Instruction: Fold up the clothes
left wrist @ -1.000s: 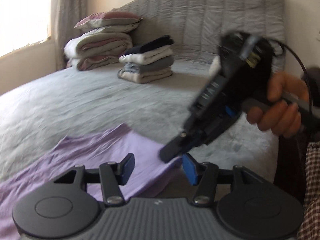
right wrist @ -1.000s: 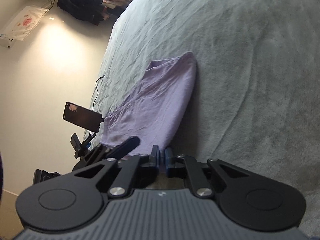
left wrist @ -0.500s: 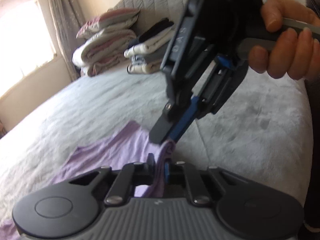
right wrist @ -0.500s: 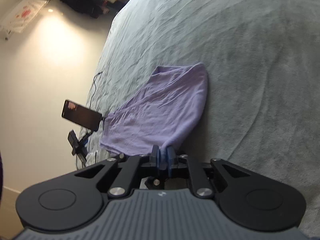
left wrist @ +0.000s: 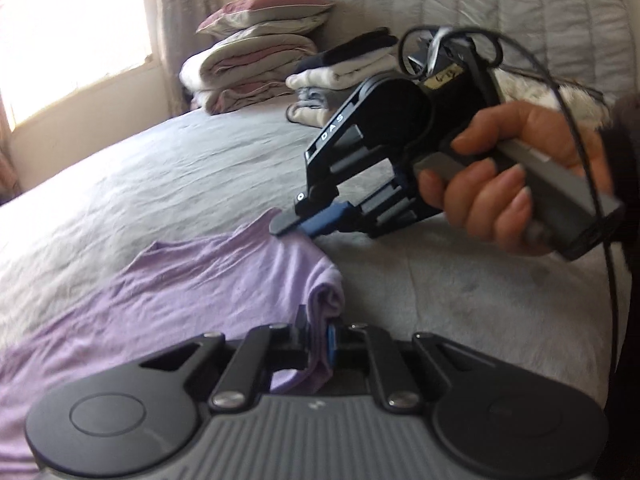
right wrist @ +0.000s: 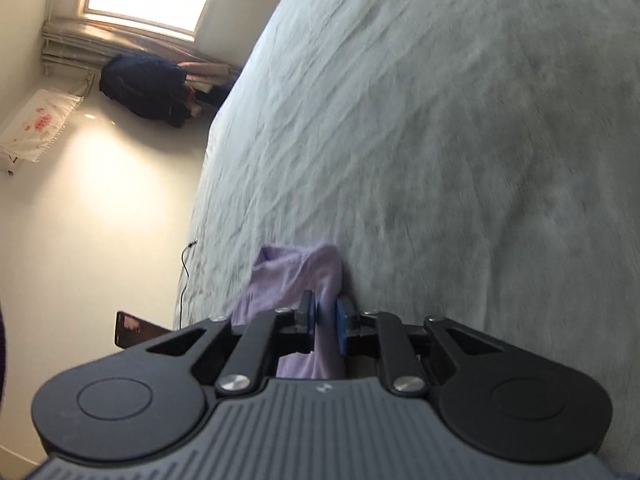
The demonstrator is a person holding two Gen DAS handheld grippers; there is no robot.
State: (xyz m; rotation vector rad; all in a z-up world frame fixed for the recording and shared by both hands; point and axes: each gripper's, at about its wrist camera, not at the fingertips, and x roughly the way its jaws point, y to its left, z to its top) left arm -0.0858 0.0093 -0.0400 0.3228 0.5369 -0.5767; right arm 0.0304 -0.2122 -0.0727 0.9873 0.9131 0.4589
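A lilac garment (left wrist: 192, 280) lies spread on the grey bed (left wrist: 160, 184). At its near edge my left gripper (left wrist: 318, 336) is shut on a bunched fold of the cloth. A hand (left wrist: 500, 184) holds my right gripper (left wrist: 288, 227) level, with its fingertips at the garment's far corner. In the right wrist view that corner of the lilac garment (right wrist: 288, 276) is gathered between the blue pads of the right gripper (right wrist: 326, 316), which press on it.
A stack of folded clothes (left wrist: 340, 76) and a pile of pillows and blankets (left wrist: 248, 72) sit at the padded headboard (left wrist: 480, 8). Beside the bed are a phone on a stand (right wrist: 132, 326), a cable (right wrist: 186, 264) and dark clothes (right wrist: 148, 88).
My left gripper closed on the garment's near edge. The right gripper swung down and forward to the far corner, and cloth now fills its pads.
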